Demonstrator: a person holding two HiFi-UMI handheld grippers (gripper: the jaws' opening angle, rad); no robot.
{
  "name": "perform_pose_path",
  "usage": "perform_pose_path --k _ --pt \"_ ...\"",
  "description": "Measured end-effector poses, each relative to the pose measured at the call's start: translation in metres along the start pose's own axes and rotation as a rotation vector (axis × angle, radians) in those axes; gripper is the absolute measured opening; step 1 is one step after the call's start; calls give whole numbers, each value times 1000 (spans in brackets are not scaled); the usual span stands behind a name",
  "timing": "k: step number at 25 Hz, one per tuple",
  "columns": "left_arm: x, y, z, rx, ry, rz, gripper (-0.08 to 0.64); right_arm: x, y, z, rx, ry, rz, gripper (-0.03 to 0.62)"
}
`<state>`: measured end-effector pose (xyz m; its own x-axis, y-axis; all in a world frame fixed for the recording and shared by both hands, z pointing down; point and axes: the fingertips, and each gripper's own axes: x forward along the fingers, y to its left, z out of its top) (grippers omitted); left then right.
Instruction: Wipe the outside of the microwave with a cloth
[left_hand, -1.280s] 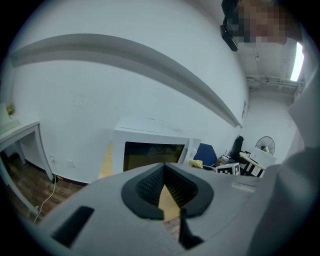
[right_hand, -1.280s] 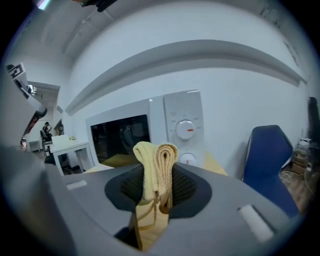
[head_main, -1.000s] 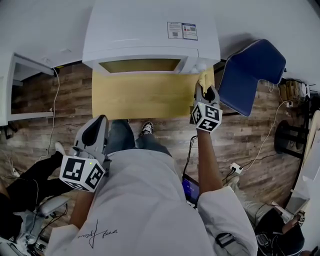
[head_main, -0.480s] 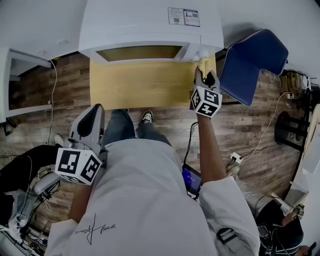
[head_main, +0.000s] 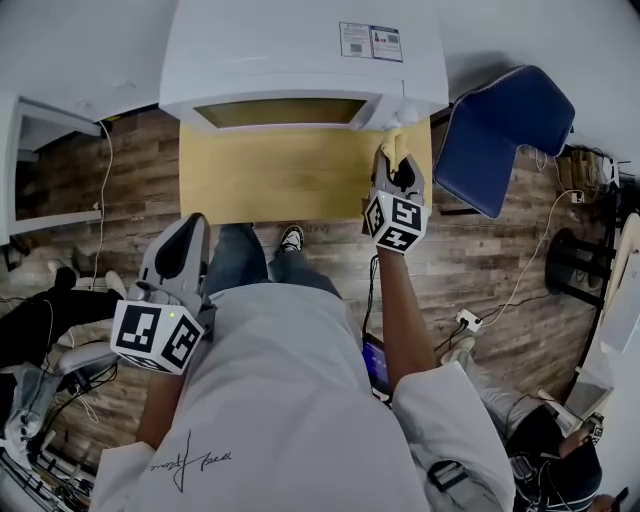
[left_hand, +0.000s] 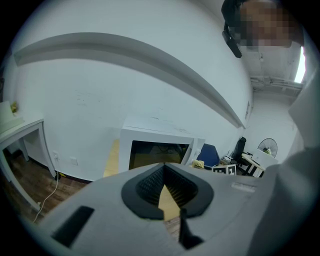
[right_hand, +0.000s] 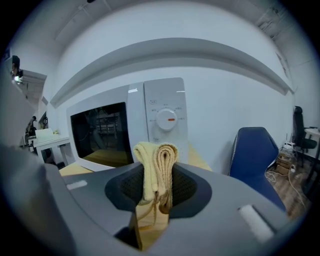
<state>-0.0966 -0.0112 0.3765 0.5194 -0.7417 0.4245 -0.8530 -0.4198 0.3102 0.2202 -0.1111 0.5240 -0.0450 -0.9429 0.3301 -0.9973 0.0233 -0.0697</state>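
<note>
A white microwave (head_main: 300, 60) stands at the back of a light wooden table (head_main: 290, 180). In the right gripper view its dark door window and control panel with a round dial (right_hand: 166, 119) face me. My right gripper (head_main: 393, 158) is shut on a folded yellow cloth (head_main: 394, 140), held just in front of the microwave's lower right front corner. The cloth (right_hand: 157, 165) sticks up between the jaws of the right gripper (right_hand: 157, 150). My left gripper (head_main: 193, 228) hangs low off the table's near left corner, shut with nothing in it. From the left gripper (left_hand: 163, 168) the microwave (left_hand: 160, 147) is far off.
A blue chair (head_main: 500, 140) stands right of the table, close to the right gripper. A white shelf unit (head_main: 40, 170) is at the left. Cables (head_main: 105, 210) and a lit screen (head_main: 375, 365) lie on the wooden floor. My shoe (head_main: 291, 238) is by the table's near edge.
My right gripper with the cloth has shifted a little to the left along the microwave's front. The left gripper has stayed low beside my leg.
</note>
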Motion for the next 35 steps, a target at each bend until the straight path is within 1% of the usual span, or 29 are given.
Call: perform_pose_path --k 3,7,10,12,16,24,26,29,32,35 --pt "0 -1 0 0 -1 1 -2 2 20 0 -9 -1 40 117" --pt "-4 0 1 -5 -6 10 -2 2 29 0 44 -8 27 117" --pt "-5 2 1 -11 -9 15 -2 -2 35 -1 56 -12 25 117" --pt "-5 2 1 -10 -8 13 -2 -3 45 -2 48 -9 49 117" --pt "-5 0 0 -8 -6 7 -2 1 79 -5 -21 3 125 117" --pt "-15 11 -1 -27 -17 35 -2 32 98 -3 14 6 110 117" --pt "-17 15 -1 -30 -19 41 -2 33 107 -4 25 9 131 117" --pt "-20 21 0 -22 -16 52 -2 36 128 -5 15 14 185 117" --pt "-25 29 0 -22 -15 72 -2 38 139 -7 20 20 198 117" --pt "-28 33 1 -30 -16 76 -2 40 148 -9 16 29 217 117"
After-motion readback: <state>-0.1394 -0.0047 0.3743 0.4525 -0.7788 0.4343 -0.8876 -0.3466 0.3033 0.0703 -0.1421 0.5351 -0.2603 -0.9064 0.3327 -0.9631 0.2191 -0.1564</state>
